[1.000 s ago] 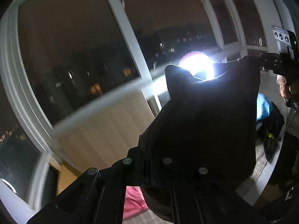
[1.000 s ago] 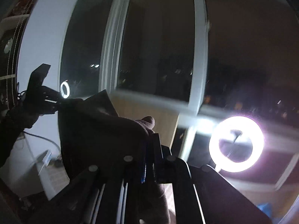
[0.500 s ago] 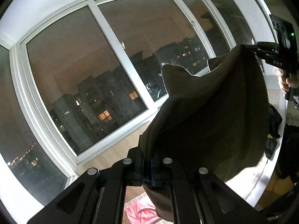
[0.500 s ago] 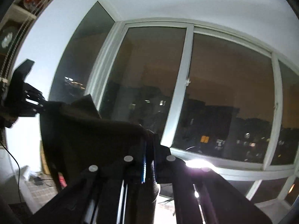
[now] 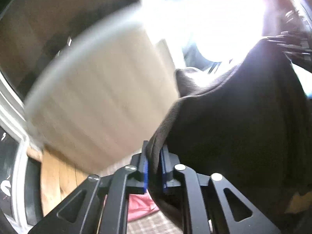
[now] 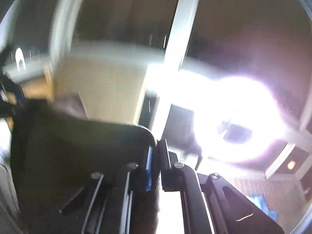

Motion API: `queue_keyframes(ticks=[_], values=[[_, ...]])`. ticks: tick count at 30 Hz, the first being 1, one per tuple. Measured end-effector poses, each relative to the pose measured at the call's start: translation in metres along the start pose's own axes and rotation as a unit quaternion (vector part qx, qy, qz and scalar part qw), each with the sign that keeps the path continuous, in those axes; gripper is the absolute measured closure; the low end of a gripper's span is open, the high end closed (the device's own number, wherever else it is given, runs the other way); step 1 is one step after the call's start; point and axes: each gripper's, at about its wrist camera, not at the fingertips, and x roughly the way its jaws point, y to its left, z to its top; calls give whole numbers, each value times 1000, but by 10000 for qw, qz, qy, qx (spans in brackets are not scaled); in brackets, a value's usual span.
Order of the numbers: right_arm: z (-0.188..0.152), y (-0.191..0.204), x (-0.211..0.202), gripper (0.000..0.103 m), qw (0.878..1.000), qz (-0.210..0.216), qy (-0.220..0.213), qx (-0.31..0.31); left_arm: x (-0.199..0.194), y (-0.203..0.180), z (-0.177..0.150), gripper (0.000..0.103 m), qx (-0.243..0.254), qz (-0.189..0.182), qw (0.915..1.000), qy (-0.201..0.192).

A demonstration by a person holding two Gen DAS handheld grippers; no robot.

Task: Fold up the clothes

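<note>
I had the dark, soft fabric garment [image 5: 243,117] clenched in my left gripper [image 5: 155,167] and right gripper [image 6: 156,161], needing equal tension and level corners for a clean fold.

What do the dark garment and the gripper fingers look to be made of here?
Dark garment: soft matte fabric, perhaps fleece or thick knit; its rolled edge looks fuzzy and it drapes in folds. The left gripper and right gripper look like rigid black plastic or metal with silver screws; thin blue pads line their fingers, material unclear.

Dark garment [image 5: 243,128] (held up) blocks between tools.
</note>
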Motion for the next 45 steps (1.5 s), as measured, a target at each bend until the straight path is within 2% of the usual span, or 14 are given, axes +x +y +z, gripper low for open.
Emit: queue_keyframes(ticks=[2, 5, 7, 12, 15, 19, 22, 24, 25, 26, 32, 36, 41, 45], values=[[-31, -5, 59, 90, 9967, 218, 734, 279, 59, -3, -22, 91, -236, -285, 9982, 468], [-90, -22, 85, 79, 9897, 736, 1018, 681, 104, -7, -60, 91, -340, -449, 9951, 818], [-131, -31, 88, 67, 9847, 904, 1244, 815, 112, -3, -93, 91, -559, -496, 9925, 963], [-220, -42, 101, 66, 9641, 1188, 1984, 1305, 101, -19, -173, 82, -1739, -1387, 9659, 1328], [-256, -44, 111, 66, 9421, 1687, 2261, 1814, 90, -47, -216, 77, -1975, -1826, 9509, 1530], [-267, -26, 116, 57, 9371, 1894, 2379, 1713, 75, -103, -249, 55, -1914, -2163, 9402, 1807], [-270, -10, 120, 57, 9358, 1993, 2500, 1486, 81, -125, -262, 55, -1845, -1981, 9428, 1944], [-274, -3, 117, 62, 9393, 1899, 2564, 1264, 84, -127, -267, 70, -1851, -1866, 9444, 1977], [-274, -2, 116, 81, 9403, 1852, 2578, 1226, 78, -120, -269, 98, -1926, -1847, 9447, 1906], [-273, -5, 114, 92, 9411, 1836, 2535, 1282, 72, -113, -270, 103, -2001, -1827, 9449, 1836], [-248, -38, 77, 98, 9573, 1552, 1903, 1527, 33, -68, -278, 103, -2443, -1705, 9441, 1410], [-220, -67, 53, 99, 9743, 840, 1432, 1522, 9, -54, -284, 102, -2587, -1702, 9419, 1304], [-207, -72, 60, 98, 9721, 786, 1454, 1663, -25, -101, -294, 44, -2024, -1935, 9486, 1477], [-209, -60, 72, 98, 9718, 841, 1578, 1534, 1, -138, -303, 42, -1985, -1912, 9449, 1766]])
